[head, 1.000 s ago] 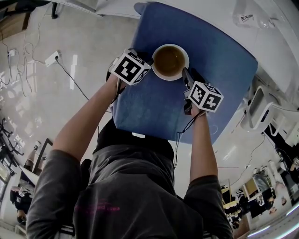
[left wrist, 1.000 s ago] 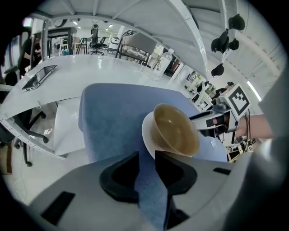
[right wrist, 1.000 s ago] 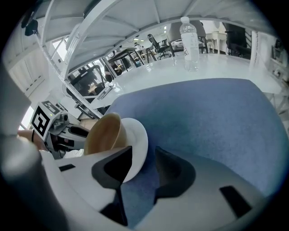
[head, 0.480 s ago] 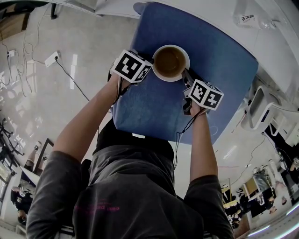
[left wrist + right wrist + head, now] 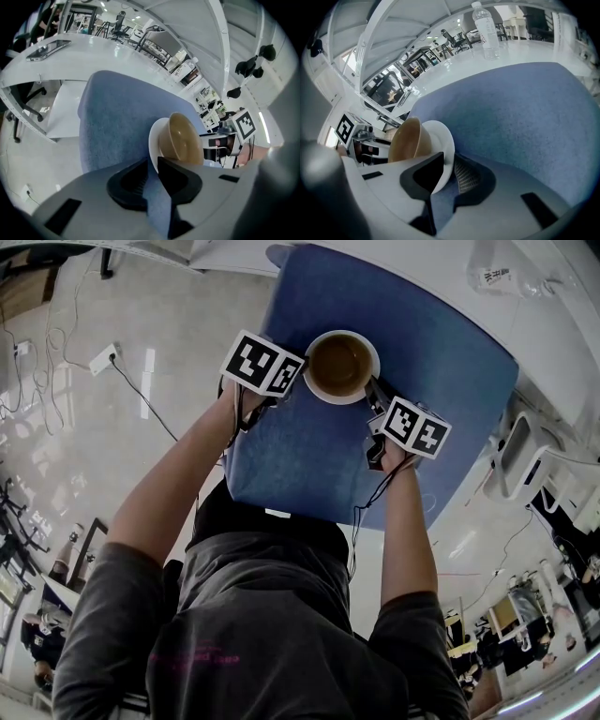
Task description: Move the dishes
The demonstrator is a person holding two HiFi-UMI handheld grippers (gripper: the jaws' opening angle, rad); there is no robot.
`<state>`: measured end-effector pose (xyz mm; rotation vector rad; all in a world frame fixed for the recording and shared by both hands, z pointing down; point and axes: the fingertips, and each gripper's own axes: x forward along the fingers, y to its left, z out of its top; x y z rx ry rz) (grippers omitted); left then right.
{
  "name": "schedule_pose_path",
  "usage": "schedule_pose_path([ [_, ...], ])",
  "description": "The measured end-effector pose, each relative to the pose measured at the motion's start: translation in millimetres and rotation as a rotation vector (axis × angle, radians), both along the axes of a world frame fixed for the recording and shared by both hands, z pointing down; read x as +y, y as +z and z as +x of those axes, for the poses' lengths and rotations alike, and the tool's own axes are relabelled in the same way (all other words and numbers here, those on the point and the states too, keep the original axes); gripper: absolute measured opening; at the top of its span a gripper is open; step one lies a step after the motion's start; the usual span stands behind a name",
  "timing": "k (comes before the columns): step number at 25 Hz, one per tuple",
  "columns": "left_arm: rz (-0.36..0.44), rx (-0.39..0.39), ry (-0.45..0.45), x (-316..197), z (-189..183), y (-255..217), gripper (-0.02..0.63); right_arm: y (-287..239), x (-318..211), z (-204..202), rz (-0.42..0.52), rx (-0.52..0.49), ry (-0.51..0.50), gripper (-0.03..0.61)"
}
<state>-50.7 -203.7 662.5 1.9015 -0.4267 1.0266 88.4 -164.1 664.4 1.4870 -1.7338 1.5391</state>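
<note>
Though seated flat on blue fabric-topped counter (image 5: 441, 418), caught at two opposite edges: white plate (image 5: 154, 140) carrying tan bowl (image 5: 185, 143). Lies straight ahead of each hand-held gripper, midway between the pair. Bites plate's rim with left hand-held gripper (image 5: 153, 159), jaws just now closing in, black pads against rim on both faces. Bites opposite rim with right hand-held gripper (image 5: 449, 161), jaws likewise just closing in, rim squeezed between pads. Farther out, beyond right hand-held gripper: clear bottle (image 5: 486, 26), upright on white counter (image 5: 525, 47). Beyond left hand-held gripper, up and to its left: dark phone (image 5: 49, 48), flat on white counter too.
</note>
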Motion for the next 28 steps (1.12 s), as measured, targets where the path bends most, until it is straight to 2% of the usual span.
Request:
schedule_pose_path([
  [3,-0.055,0.027,-0.047,2,2,0,0.058,0,1,-1,-0.010,-0.032,0.024,0.071],
  [11,-0.110,0.039,-0.090,3,2,0,0.044,-1,2,-3,-0.043,-0.115,0.072,0.057],
  [28,-0.112,0.027,-0.094,9,-13,-14,0.037,-16,10,-19,-0.056,-0.165,0.066,0.049],
])
